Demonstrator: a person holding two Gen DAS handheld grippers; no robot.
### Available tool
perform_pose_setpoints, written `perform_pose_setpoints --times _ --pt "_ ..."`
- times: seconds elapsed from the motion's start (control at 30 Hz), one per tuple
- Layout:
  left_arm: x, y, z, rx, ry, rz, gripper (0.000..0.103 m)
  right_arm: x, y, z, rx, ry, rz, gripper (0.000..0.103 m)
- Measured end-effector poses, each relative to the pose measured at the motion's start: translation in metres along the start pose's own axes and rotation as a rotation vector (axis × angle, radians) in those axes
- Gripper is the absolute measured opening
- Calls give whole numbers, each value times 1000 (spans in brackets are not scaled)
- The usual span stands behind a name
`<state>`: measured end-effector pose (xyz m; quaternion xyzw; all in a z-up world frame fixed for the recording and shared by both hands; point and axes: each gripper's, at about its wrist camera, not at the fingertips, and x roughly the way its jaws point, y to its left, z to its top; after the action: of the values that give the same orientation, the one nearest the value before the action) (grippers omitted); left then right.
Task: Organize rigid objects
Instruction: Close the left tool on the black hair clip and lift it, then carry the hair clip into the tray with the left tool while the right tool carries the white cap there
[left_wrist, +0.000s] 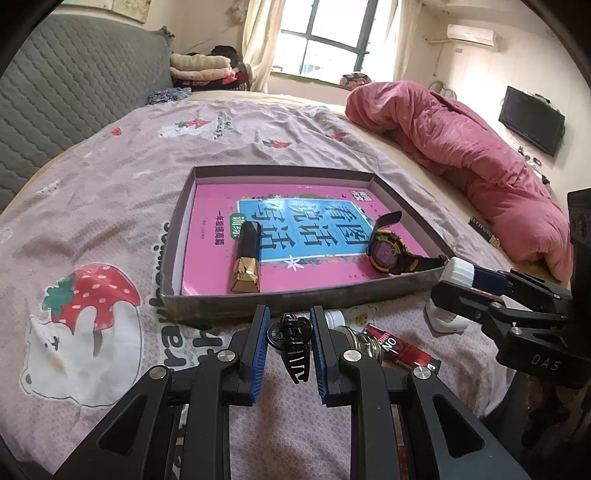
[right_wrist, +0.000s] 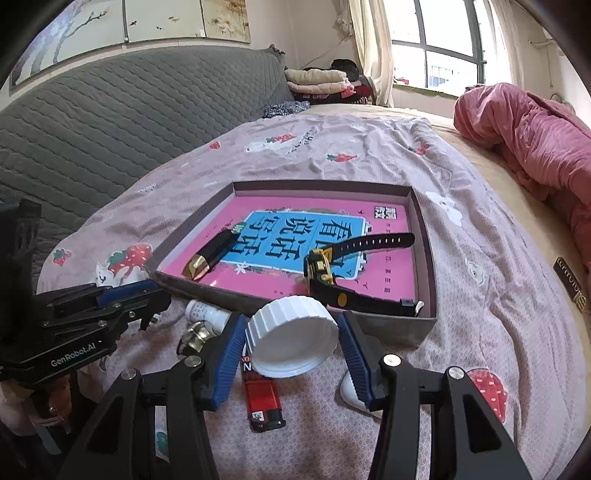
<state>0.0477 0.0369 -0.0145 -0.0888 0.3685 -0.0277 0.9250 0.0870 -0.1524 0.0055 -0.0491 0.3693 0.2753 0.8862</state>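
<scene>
My left gripper (left_wrist: 288, 345) was squeezed down on a small black hair claw clip (left_wrist: 290, 341), both blue pads touching it, clip lifted clear of the bedsheet (left_wrist: 110, 177). My right gripper (right_wrist: 291, 345) stood abt half open, clamped on a white ribbed bottle cap (right_wrist: 293, 338), open side tilted toward the cam, pads pressing its rim on both sides.

The shallow grey box (left_wrist: 295, 295) sat at 12 o'clock from both grippers, just beyond the tips. Inside it lay a pink book (left_wrist: 218, 206) w/ a blue title panel, flat on the bottom. On the book: a black-and-gold lipstick (left_wrist: 248, 254) at 11 o'clock from the left tongs, and a black-and-yellow wristwatch (left_wrist: 386, 251) at 1 o'clock, its strap reaching the box's near right corner.

Still loose on the sheet, btw the box's near wall and my grippers: a red lighter (right_wrist: 260, 398) under the cap at 6 o'clock in the right cam, a small white bottle (right_wrist: 207, 314) at 10 o'clock, a round metal-topped glass item (right_wrist: 194, 336) just beside it, and a white rounded thing (left_wrist: 445, 317) partly hidden behind the right tongs; couldn't tell what that was.

A pink quilt (left_wrist: 461, 140) lay bunched at 2 o'clock, well apart from the box.
</scene>
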Motion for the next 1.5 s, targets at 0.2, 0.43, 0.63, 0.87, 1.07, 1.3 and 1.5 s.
perform_pose_setpoints --times 0.2,0.43,0.63,0.87,1.07,1.3,1.5 --pt "-10 -4 2 15 -46 9 22 -8 2 6 4 -29 0 52" --pt "-14 -8 4 38 -64 19 22 -12 3 13 5 -58 -3 52" --pt "-13 -9 8 38 -82 29 22 -16 2 18 7 -84 -13 52" --pt "-13 -8 15 33 -100 38 22 -18 -5 22 32 -105 -21 52" --pt "-8 -9 26 22 -117 38 22 -19 -9 26 37 -115 -37 52" --pt "5 -11 34 18 -109 34 22 -18 -14 30 51 -120 -60 52" --pt "17 -11 39 7 -94 26 22 -17 -19 33 56 -123 -84 52"
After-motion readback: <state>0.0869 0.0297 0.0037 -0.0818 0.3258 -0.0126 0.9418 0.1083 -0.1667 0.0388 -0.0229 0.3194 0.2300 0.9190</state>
